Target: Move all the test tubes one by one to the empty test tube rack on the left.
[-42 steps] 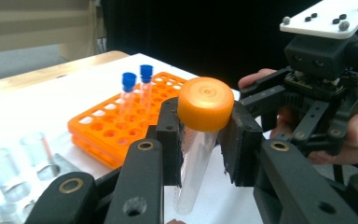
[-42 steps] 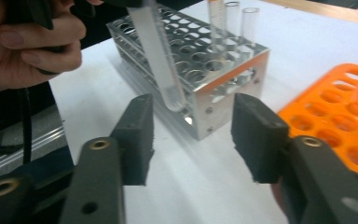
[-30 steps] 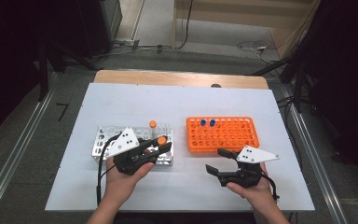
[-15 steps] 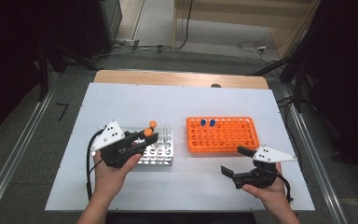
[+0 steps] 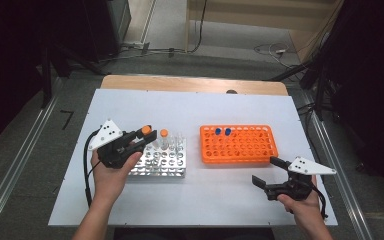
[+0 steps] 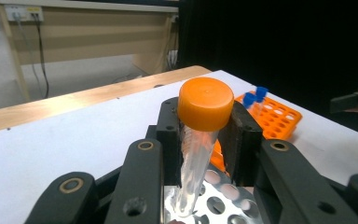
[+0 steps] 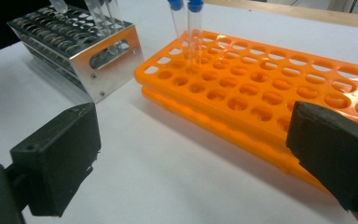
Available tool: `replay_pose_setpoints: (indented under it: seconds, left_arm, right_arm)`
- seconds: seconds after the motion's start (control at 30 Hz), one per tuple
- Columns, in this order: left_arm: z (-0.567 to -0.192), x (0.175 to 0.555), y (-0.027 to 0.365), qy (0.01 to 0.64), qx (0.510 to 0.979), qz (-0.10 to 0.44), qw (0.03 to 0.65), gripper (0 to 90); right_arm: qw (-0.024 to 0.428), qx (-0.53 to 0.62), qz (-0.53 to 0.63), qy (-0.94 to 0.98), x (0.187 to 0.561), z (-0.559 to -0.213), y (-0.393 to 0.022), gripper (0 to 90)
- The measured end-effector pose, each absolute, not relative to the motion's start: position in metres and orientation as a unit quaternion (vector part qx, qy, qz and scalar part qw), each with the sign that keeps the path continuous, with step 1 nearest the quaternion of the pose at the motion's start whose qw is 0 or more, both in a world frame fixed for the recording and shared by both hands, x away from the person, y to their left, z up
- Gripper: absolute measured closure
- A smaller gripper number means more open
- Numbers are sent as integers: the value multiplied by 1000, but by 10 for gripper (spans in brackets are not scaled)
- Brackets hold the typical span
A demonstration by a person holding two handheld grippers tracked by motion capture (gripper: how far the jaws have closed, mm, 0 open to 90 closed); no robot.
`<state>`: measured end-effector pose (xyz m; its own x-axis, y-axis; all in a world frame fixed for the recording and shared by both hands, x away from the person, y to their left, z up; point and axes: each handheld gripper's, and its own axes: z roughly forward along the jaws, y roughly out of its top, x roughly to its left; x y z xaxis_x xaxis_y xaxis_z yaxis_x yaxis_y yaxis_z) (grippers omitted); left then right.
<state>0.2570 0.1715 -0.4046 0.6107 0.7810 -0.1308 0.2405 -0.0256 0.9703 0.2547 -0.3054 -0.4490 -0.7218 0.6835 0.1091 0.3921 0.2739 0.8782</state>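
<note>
Over the metal rack [image 5: 162, 161] on the left half of the white table [image 5: 205, 195], the left gripper [image 5: 145, 136] pinches an orange-capped tube [image 6: 197, 140]. From the left gripper view the two black pads press on the clear body just under the cap, one on each side, so the cap stands above the fingers [image 6: 170, 135] and the tube hangs down between them, tilted a little, its tip just above the rack's holes. Another orange-capped tube [image 5: 164, 139] stands upright in the rack just beside the gripper.

Off to the right, the right gripper [image 5: 267, 172] sits low near the front edge of the table, just beside the orange rack [image 5: 240, 145]. Its jaws have just been opening and now stand spread wide, with nothing between them but bare table. Two blue-capped tubes [image 7: 186, 23] stand side by side in the far corner of the orange rack, well apart from those fingers [image 7: 58, 161].
</note>
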Motion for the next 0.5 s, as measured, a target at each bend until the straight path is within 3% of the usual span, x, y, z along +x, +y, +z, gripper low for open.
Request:
replay_pose_setpoints:
  seconds: [0.5]
  left_arm:
    - [-419,287,171,400,678,239,568,713]
  right_arm:
    - [151,371,488,776,266,-460,-326,15]
